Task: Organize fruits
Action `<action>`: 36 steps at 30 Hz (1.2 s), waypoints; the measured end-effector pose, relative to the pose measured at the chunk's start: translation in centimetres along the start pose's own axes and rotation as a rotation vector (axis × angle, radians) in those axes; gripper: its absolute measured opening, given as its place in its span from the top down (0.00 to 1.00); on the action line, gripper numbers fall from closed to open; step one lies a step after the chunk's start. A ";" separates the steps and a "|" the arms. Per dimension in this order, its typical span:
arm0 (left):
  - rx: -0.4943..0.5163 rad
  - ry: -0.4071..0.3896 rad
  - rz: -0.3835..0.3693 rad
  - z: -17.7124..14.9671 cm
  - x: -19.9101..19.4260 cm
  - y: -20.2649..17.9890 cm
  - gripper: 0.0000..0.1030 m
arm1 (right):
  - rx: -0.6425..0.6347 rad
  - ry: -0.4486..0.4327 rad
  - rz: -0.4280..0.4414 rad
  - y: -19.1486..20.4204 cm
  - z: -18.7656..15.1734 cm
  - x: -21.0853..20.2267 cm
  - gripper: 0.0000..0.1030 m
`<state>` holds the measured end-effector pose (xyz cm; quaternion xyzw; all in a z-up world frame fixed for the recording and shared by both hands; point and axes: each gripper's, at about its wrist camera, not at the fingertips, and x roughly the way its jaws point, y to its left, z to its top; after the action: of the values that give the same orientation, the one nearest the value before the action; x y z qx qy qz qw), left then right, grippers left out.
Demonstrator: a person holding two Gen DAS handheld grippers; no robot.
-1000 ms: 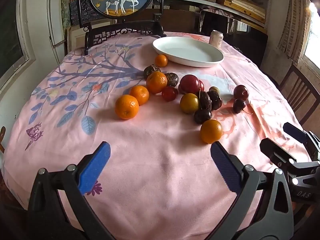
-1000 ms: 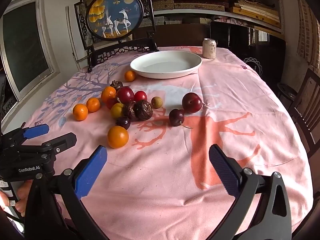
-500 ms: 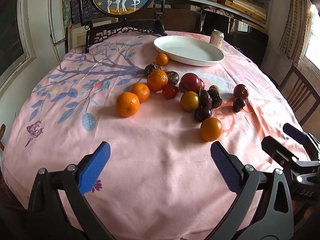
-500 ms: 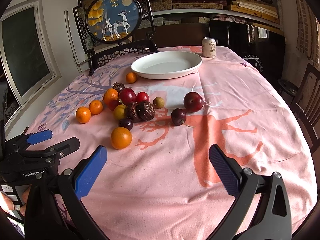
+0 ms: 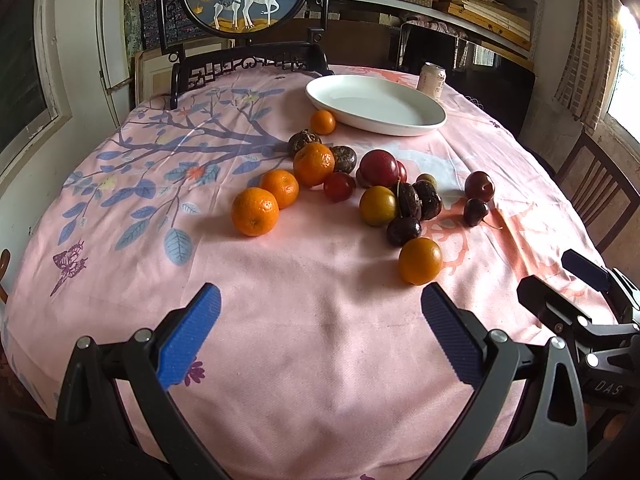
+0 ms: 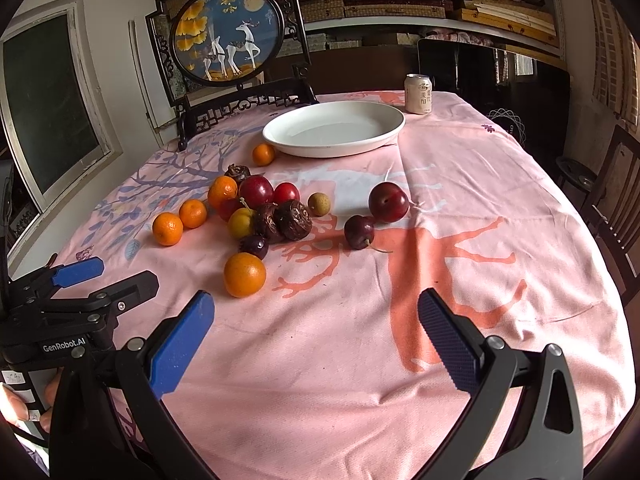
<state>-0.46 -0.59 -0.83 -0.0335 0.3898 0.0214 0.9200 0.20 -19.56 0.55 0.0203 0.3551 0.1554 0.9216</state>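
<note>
Five oranges [image 5: 255, 211], one white plate [image 5: 424, 128], one can [image 6: 418, 93], two hand-held grippers [image 5: 320, 332]

Table [image 6: 460, 184] under a pink cloth [image 5: 280, 320] printed with blue branches and leaves, spreading ahead of the tongs. Beyond its far edge: a dark carved chair [image 5: 248, 66], a round deer screen [image 6: 228, 36] in a black frame, and shelves [image 6: 400, 0] stacked with flat boxes along the back wall. To the left, a white wall with a window [image 6: 44, 108]; to the right, a wooden chair [image 5: 596, 188] and a bright window [image 5: 628, 64] letting in daylight.
</note>
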 end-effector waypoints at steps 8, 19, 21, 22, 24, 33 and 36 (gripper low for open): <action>0.000 0.008 0.003 0.2 0.3 -0.1 0.02 | 0.018 0.010 -0.001 -0.4 0.1 0.3 0.01; 0.009 -0.002 0.006 0.3 -0.1 -0.3 0.02 | 0.009 -0.001 0.002 -0.4 0.2 -0.1 0.01; 0.008 -0.003 0.006 0.3 -0.1 -0.3 0.02 | 0.009 -0.001 0.002 -0.4 0.2 -0.1 0.01; 0.008 -0.002 0.005 0.3 -0.1 -0.3 0.02 | 0.010 -0.002 0.002 -0.4 0.3 -0.1 0.01; 0.007 -0.002 0.005 0.3 -0.1 -0.3 0.02 | 0.011 -0.002 0.001 -0.5 0.3 -0.2 0.01; 0.007 0.001 0.005 0.3 -0.2 -0.5 0.02 | 0.009 -0.001 0.002 -0.6 0.2 -0.2 0.01; 0.006 0.002 0.003 0.2 -0.2 -0.5 0.02 | 0.008 0.002 0.000 -0.7 0.1 -0.1 0.01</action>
<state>-0.42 -1.06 -0.50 -0.0301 0.3911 0.0217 0.9196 0.37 -20.25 0.60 0.0240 0.3566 0.1542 0.9211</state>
